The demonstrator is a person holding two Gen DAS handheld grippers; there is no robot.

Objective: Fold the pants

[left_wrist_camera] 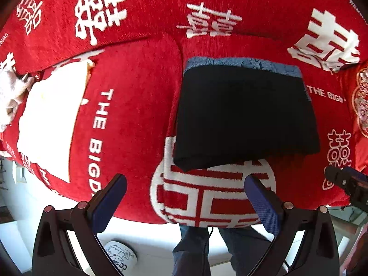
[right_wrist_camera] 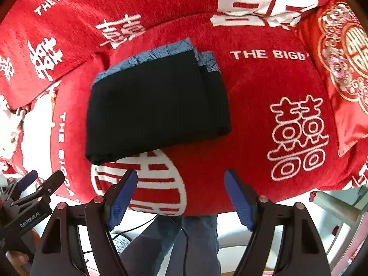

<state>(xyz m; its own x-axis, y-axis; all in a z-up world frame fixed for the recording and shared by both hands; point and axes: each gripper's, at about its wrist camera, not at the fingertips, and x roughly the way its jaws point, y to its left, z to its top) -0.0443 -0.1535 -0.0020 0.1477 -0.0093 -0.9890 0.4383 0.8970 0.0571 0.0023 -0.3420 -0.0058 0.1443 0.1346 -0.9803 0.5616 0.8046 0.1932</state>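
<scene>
Folded pants ahead of both my open grippers, nothing held.

I see the dark, near-black folded pants with a blue fleecy lining (left_wrist_camera: 246, 115) lying flat on the red plush cover printed with white characters and lettering (left_wrist_camera: 138, 92), just beyond my fingertips and apart from them. My left gripper (left_wrist_camera: 186, 197) stands wide, its blue pads over the cover, with the pants ahead and slightly to its right. My right gripper (right_wrist_camera: 180, 193) is also spread wide and empty, the pants (right_wrist_camera: 156, 110) ahead and a little to its left. A red embroidered satin cushion (right_wrist_camera: 345, 73) sits far to its right.
</scene>
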